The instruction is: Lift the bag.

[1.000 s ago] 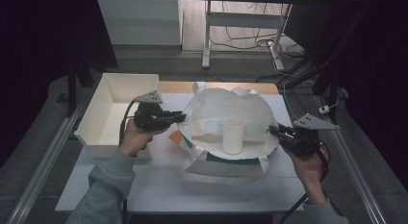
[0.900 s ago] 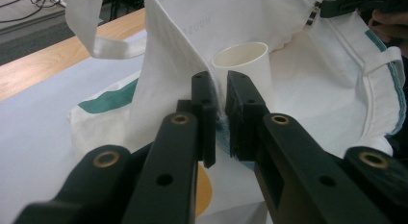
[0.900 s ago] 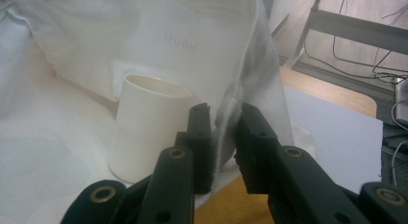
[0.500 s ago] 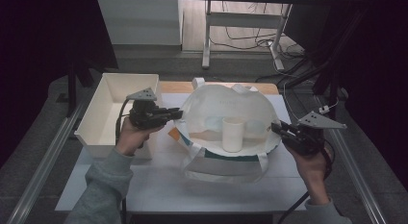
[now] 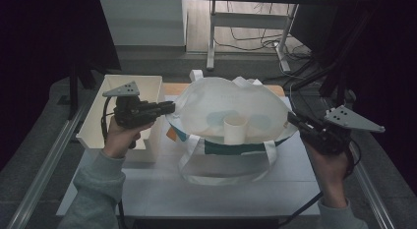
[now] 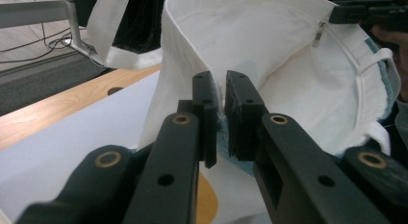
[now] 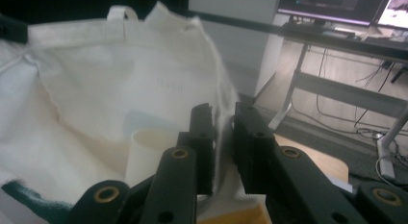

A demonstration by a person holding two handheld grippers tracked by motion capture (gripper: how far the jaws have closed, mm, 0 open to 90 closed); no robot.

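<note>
A dark room is seen around a white tabletop, with a wooden strip along its far edge and desk legs and cables on the floor behind. At the left side of the tabletop a white open box is placed. In the middle a cream tote bag is held up by its mouth, its rim stretched wide between the two grippers; its lower part, printed with teal and orange shapes, and its long handles rest on the tabletop. A pale paper cup is seen upright at the near side of the opened mouth.

The left gripper is held at the left edge of the bag. In the left gripper view its jaws are clamped on a fold of the cream fabric, which is pinched in the narrow gap between the pads. The right gripper is held at the right edge of the bag. In the right gripper view its jaws, which have just been closing a little further, are likewise clamped on the thin rim of the bag, and the cup is seen just to the left of them inside the bag.
</note>
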